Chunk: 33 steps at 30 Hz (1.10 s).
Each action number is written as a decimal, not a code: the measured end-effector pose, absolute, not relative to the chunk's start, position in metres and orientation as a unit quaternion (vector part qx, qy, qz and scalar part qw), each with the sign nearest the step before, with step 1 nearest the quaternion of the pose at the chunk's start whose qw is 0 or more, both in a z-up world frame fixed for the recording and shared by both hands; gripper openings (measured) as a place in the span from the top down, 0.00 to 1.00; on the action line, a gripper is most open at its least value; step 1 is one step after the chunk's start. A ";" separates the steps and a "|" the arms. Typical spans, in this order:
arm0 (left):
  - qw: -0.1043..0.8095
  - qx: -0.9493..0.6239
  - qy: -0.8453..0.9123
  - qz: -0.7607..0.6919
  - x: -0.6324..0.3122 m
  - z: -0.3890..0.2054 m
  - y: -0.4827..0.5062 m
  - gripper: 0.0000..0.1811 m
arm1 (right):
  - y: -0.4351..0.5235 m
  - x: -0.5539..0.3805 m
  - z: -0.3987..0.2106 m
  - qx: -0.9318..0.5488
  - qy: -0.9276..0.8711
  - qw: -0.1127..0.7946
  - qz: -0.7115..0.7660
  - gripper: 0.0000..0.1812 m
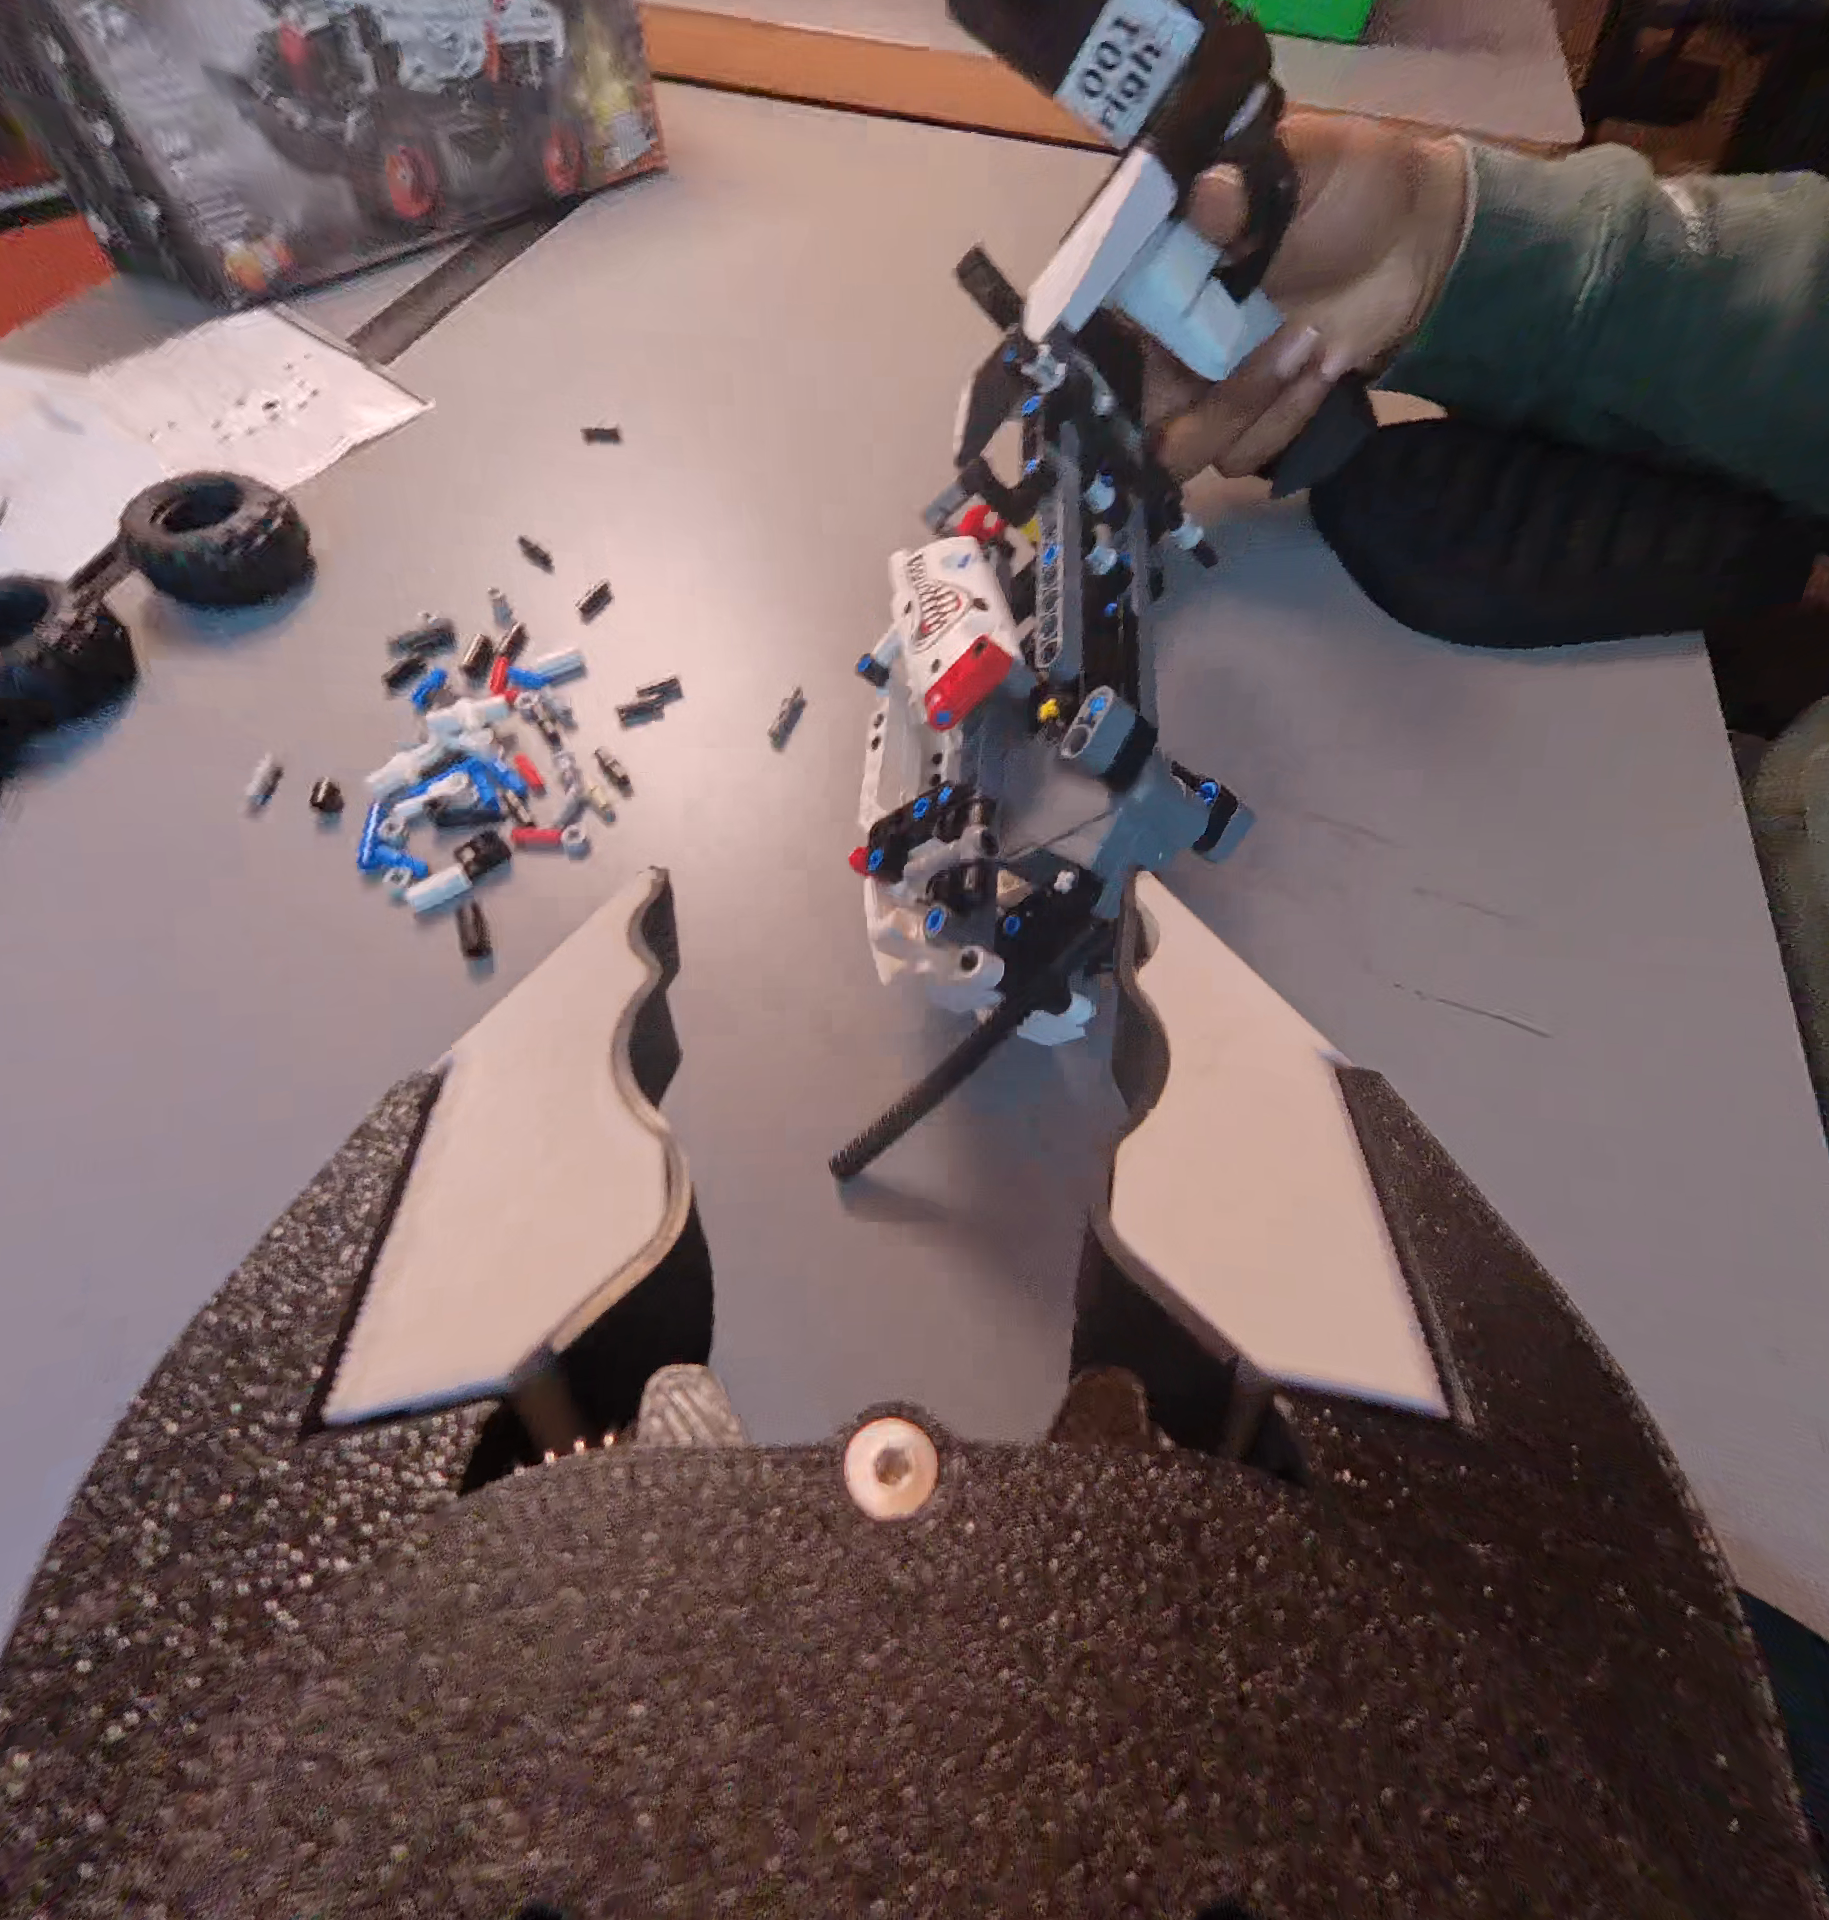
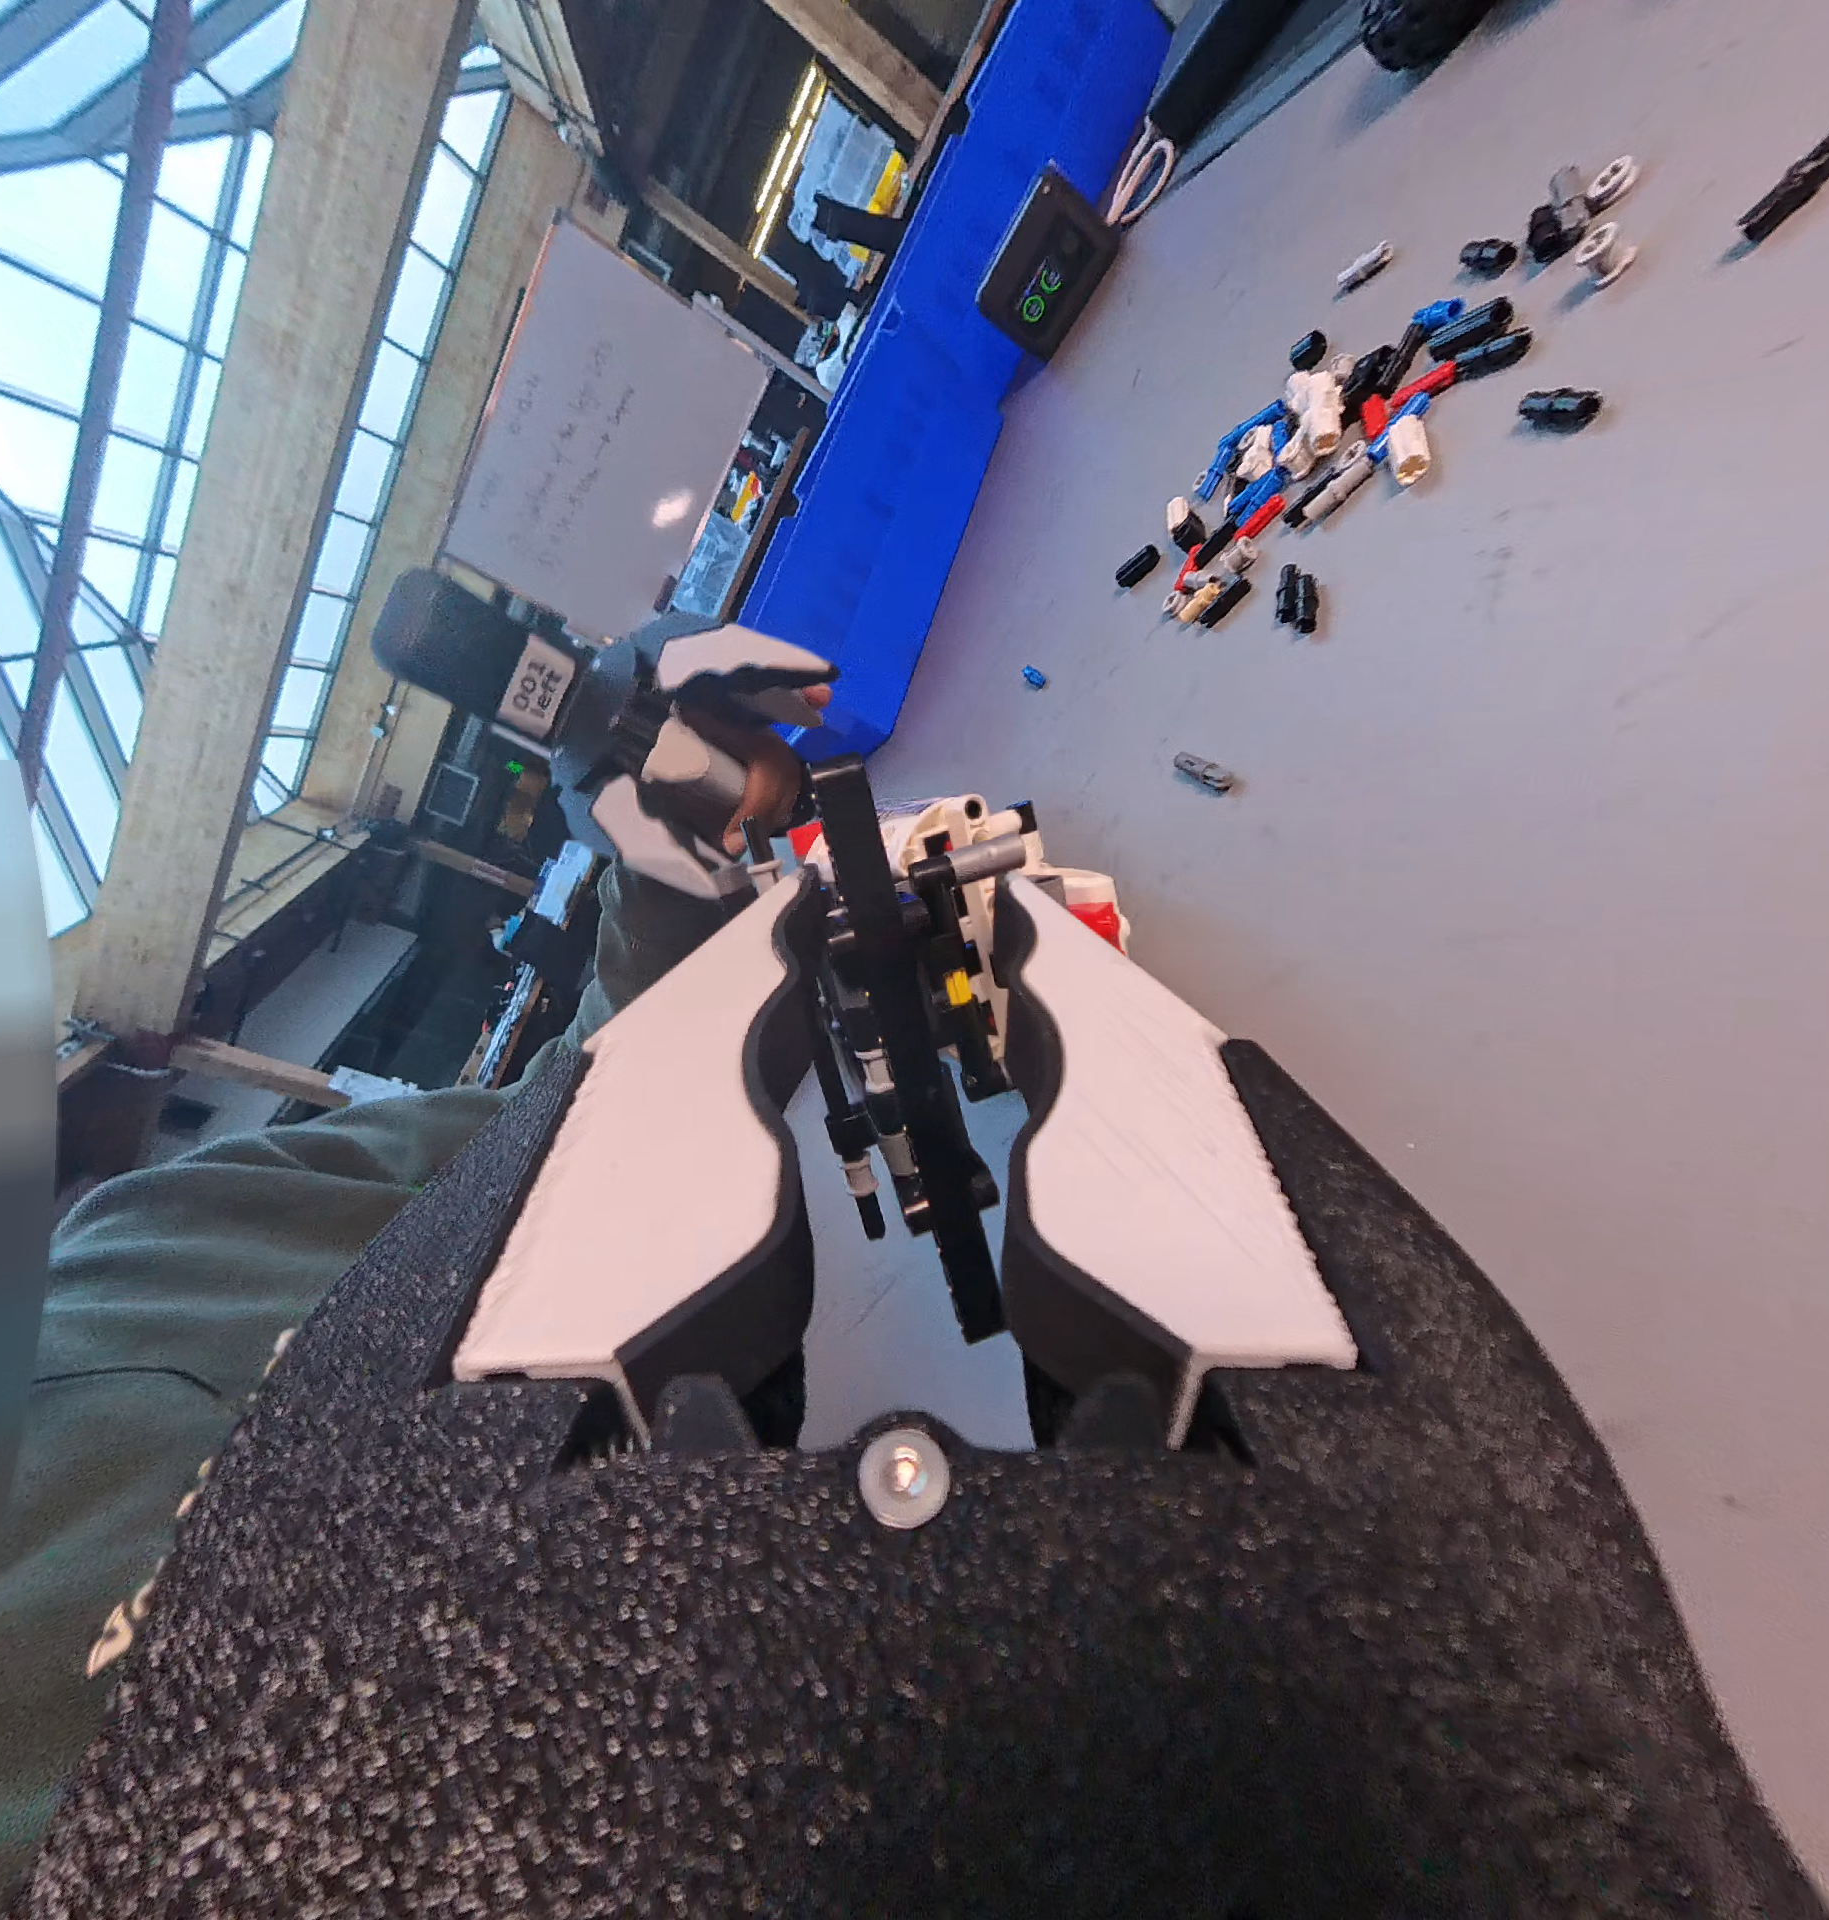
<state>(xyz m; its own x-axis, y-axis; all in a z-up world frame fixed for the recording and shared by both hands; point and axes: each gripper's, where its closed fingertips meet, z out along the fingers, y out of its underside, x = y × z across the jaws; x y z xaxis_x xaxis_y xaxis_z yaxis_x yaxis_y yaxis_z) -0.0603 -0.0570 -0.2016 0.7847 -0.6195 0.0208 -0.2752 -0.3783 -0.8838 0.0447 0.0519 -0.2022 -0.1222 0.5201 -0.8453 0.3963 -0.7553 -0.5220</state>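
The left hand-held gripper [image 1: 894,883] hangs low over the grey desk [image 1: 1409,831] with its pale fingers spread wide apart and nothing between them; its right finger tip sits just beside the lower end of a half-built toy truck chassis of black, white, grey and red plastic bricks [image 1: 993,727], which stands tilted on end in the centre-right of the left wrist view. A thin black axle rod [image 1: 931,1091] juts from that lower end and touches the desk between the fingers. The right hand-held gripper [image 2: 905,904] is clamped on the upper part of the chassis [image 2: 889,997], a long black beam running down the gap between its fingers. A heap of small loose blue, black, white and red plastic pins [image 1: 474,769] lies at the middle left of the left wrist view, with black rubber tyres [image 1: 214,535] at the far left edge, folded paper sheets [image 1: 245,395] above them and a printed cardboard box [image 1: 349,114] at the upper left. The likely trouble, as I judge it: held only at one end, the chassis could pivot on the rod or shed loosely seated bricks if the wide-open fingers knock its base.
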 end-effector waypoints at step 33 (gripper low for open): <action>0.447 -0.841 0.255 -0.165 -0.020 -0.249 -0.027 0.63 | -0.010 0.025 -0.120 -0.462 -0.522 0.565 0.442 0.87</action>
<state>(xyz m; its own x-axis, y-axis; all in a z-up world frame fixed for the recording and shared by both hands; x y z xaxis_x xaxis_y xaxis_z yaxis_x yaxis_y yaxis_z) -0.0195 -0.0269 -0.2488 0.8156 -0.5764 0.0508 -0.2805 -0.4706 -0.8366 0.0253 -0.0101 -0.1198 0.0644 0.9813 0.1812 -0.0172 0.1826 -0.9830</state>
